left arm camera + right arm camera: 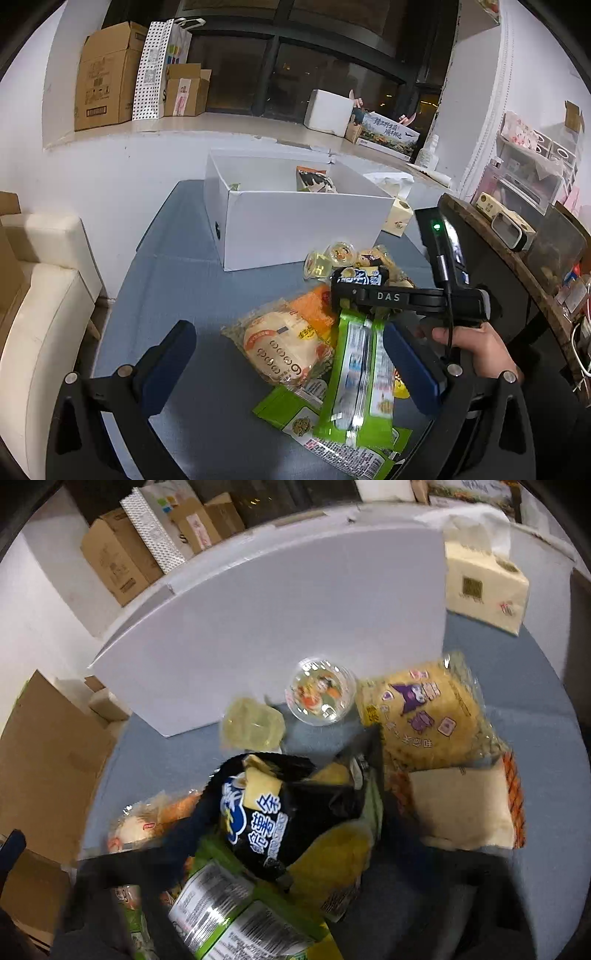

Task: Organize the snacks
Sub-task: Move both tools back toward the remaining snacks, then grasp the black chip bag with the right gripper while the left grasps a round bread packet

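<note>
A heap of snacks lies on the blue table [177,288] in front of a white box [303,229]. My left gripper [291,365] is open and low over the heap, with a bread packet [284,343] and green packets [358,373] lying loose between its fingers. A hand [476,347] holds my right gripper [284,775] tilted down over a black chip bag [258,812]. Its blurred fingers stand apart on either side of the bag, and no pressing shows. Jelly cups [319,690] and a yellow cake packet [421,709] lie just beyond.
The white box holds a snack packet [314,179] at its far side. A tissue box [484,590] stands right of the box. A cream sofa [40,295] borders the table on the left, and a cluttered wooden shelf [517,258] on the right. Cardboard boxes [107,74] sit on the window ledge.
</note>
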`<action>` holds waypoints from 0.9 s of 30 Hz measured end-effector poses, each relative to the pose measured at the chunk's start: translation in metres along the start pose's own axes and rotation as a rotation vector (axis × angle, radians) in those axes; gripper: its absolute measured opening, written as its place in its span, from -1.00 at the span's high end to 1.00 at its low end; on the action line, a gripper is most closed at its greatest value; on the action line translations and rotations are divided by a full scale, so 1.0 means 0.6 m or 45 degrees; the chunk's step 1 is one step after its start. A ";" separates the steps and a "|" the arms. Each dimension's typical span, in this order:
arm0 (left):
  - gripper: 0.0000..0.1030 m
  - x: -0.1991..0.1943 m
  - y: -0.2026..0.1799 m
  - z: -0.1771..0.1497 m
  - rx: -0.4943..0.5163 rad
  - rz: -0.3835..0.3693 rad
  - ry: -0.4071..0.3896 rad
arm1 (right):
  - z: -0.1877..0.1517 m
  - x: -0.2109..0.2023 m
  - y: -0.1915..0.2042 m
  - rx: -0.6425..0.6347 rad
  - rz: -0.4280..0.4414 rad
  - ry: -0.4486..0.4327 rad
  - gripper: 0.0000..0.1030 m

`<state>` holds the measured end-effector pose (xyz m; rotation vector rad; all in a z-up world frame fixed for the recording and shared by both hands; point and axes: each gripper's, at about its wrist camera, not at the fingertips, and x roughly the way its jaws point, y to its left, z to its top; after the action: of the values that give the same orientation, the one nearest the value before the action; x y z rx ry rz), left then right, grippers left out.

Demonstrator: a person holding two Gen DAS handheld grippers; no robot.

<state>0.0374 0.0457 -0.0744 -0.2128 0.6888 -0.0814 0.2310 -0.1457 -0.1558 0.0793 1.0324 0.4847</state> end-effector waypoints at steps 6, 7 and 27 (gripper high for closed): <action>-1.00 0.003 0.005 -0.001 -0.010 0.006 0.001 | -0.006 -0.028 0.008 -0.040 -0.019 -0.068 -0.38; -1.00 0.005 0.005 -0.002 -0.009 0.009 0.003 | -0.002 -0.031 0.013 -0.045 -0.022 -0.082 -0.38; -0.99 0.174 0.015 -0.014 -0.154 0.064 0.329 | -0.077 -0.265 0.045 -0.260 -0.128 -0.487 -0.37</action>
<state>0.1127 0.0380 -0.1475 -0.3041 0.9573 -0.0190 0.1168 -0.1960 -0.0442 -0.0599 0.6058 0.4593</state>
